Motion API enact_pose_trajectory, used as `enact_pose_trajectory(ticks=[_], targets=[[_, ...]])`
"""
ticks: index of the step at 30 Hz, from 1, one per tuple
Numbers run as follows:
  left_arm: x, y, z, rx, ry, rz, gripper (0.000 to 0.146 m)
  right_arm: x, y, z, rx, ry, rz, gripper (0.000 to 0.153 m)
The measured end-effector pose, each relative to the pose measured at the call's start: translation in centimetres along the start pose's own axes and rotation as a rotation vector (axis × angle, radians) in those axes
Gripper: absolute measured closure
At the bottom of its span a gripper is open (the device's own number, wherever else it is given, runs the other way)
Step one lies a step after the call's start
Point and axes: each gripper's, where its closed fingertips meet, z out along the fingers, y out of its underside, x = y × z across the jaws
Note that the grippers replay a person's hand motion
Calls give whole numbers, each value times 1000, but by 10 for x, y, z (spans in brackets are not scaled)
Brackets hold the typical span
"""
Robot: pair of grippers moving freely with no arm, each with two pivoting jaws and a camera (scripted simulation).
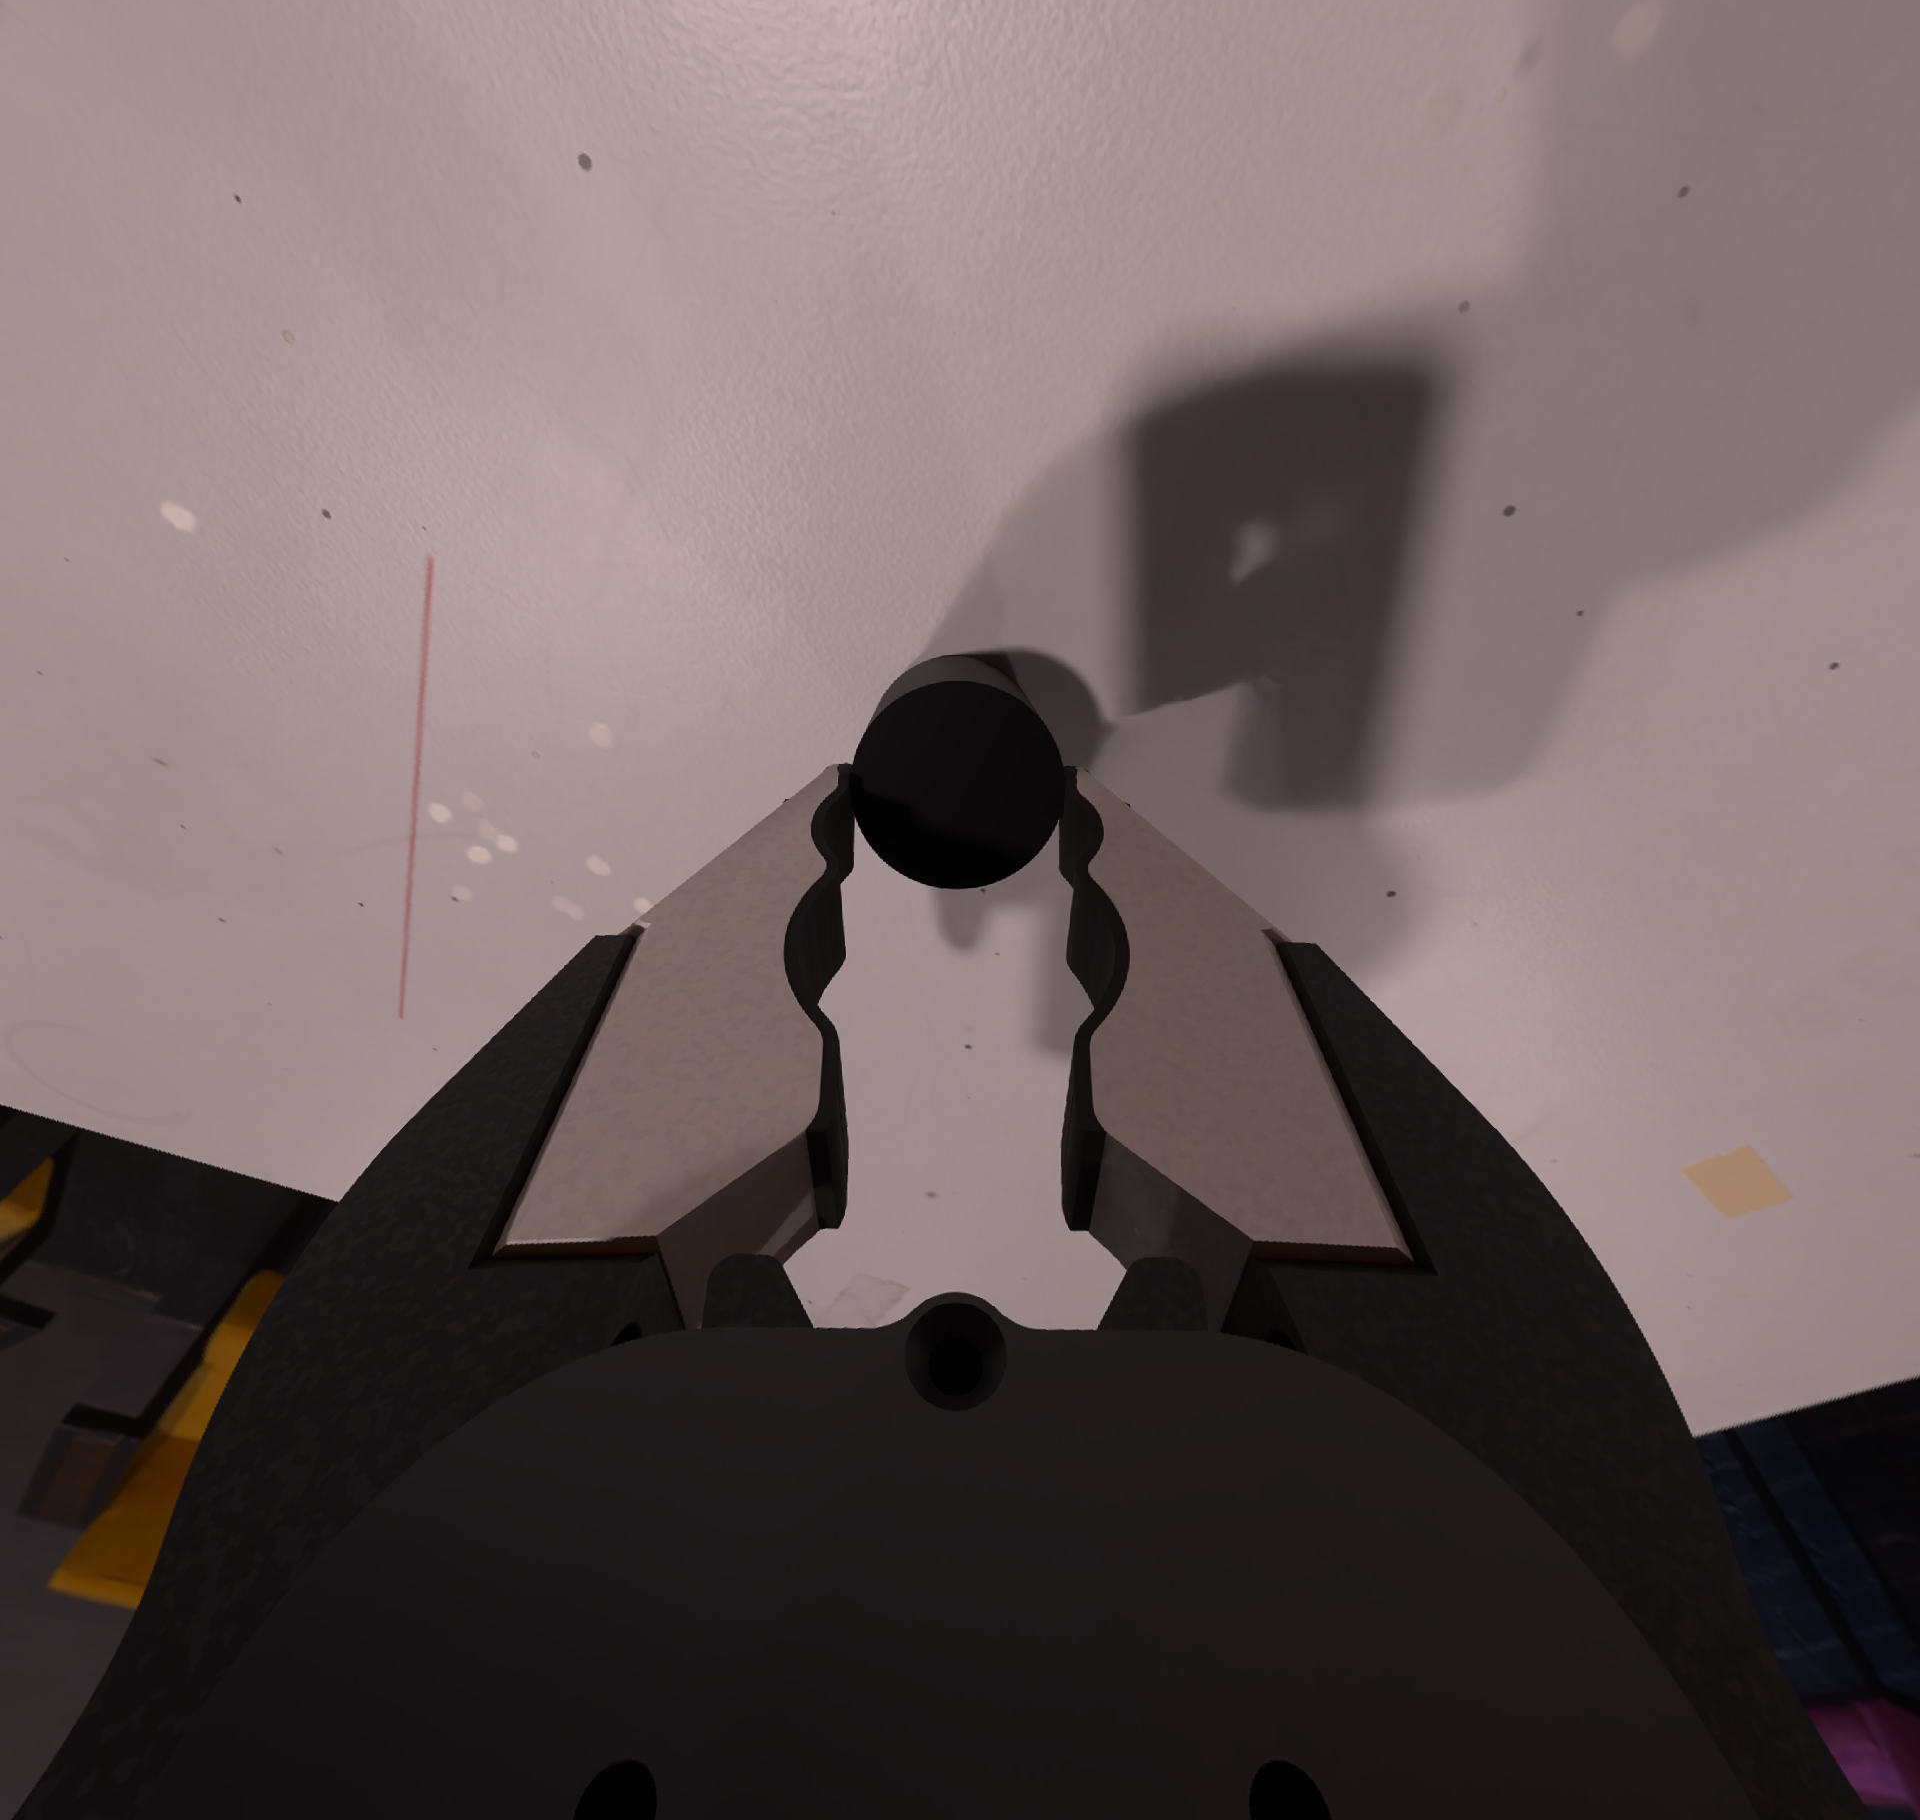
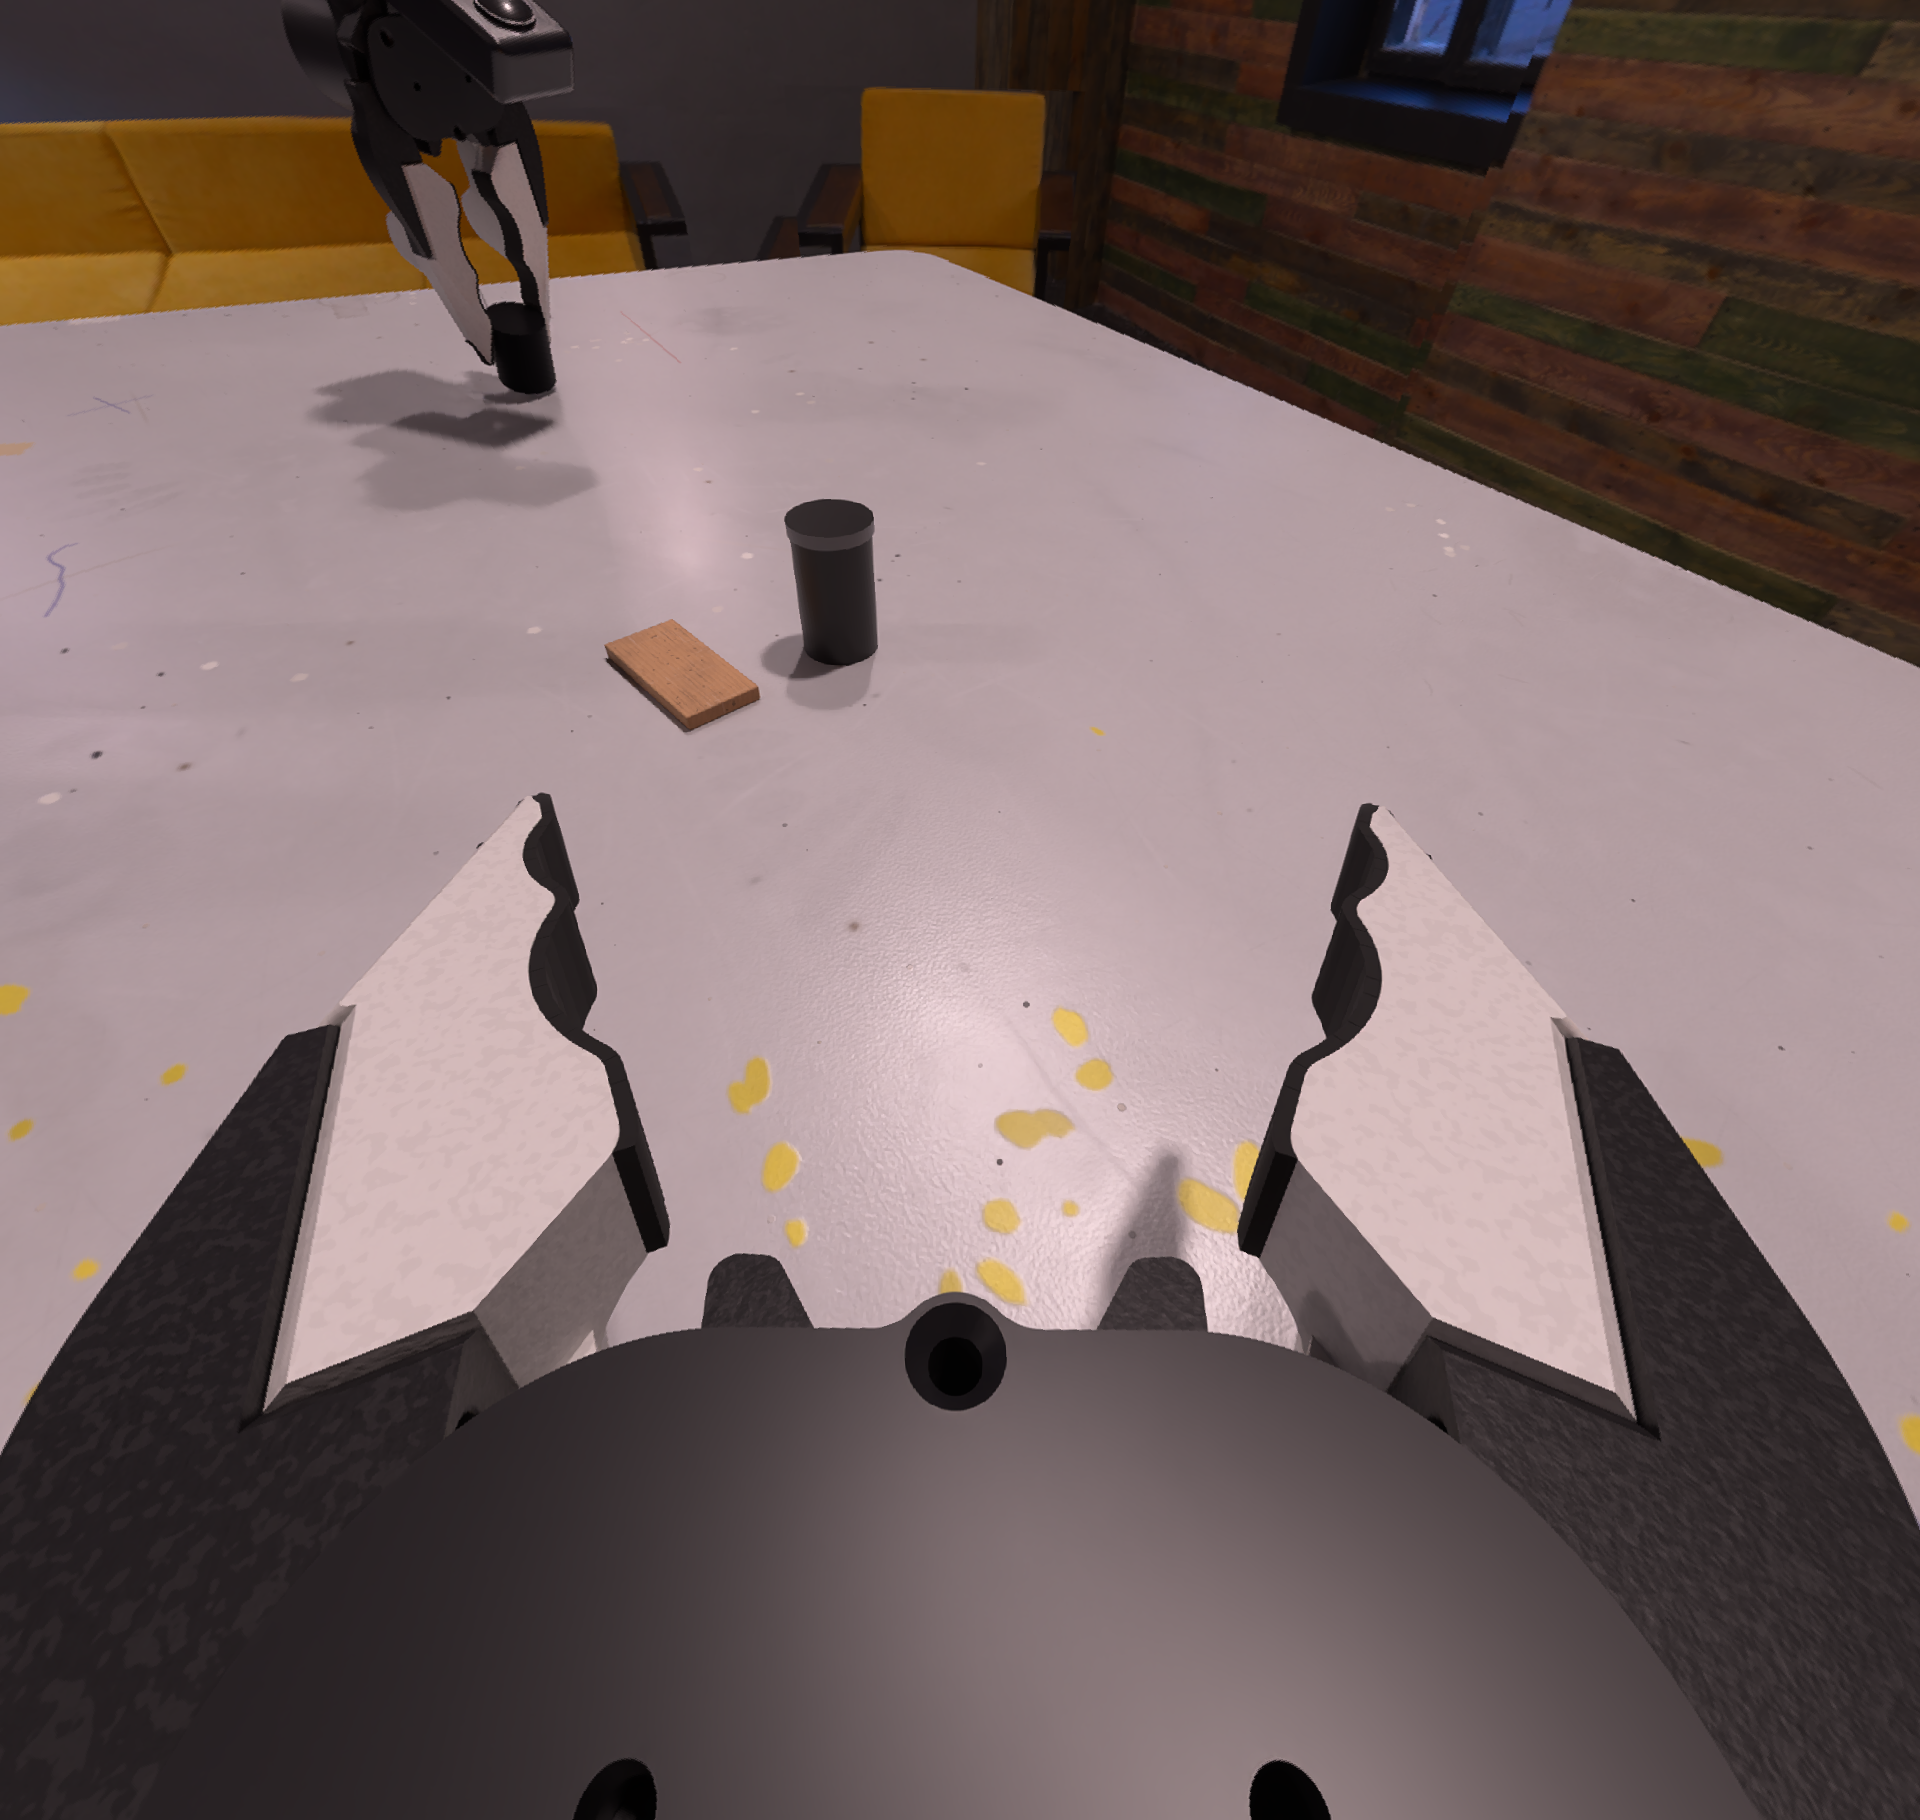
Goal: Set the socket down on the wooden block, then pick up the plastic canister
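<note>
My left gripper [image 1: 956,783] is shut on the black cylindrical socket [image 1: 956,794] and holds it between its fingertips just above the white table [image 1: 727,316]. The right wrist view shows the same gripper [image 2: 509,342] with the socket [image 2: 523,349] at the far left of the table. The flat wooden block [image 2: 682,673] lies mid-table. The dark plastic canister [image 2: 832,581] stands upright just right of the block. My right gripper [image 2: 956,804] is open and empty, low over the table, nearer than the block and canister.
The table [image 2: 1143,731] has yellow paint spots near my right gripper. Yellow sofas [image 2: 208,201] and a yellow chair [image 2: 951,170] stand beyond the far edge. A wood-plank wall [image 2: 1558,316] with a window runs along the right. The table's near edge [image 1: 156,1147] shows in the left wrist view.
</note>
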Motion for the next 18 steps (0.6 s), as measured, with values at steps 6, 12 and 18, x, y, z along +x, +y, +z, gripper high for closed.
enact_pose_trajectory(ticks=[6,12,18], targets=[[3,5,-21,95,1,-92,107,0,-2,-1,7,-1,2,10],[7,12,-58,200,-27,-171,107,-2,-2,1,8,-5,1,10],[15,-3,-93,213,-85,-162,107,-2,-3,0,14,-6,5,10]])
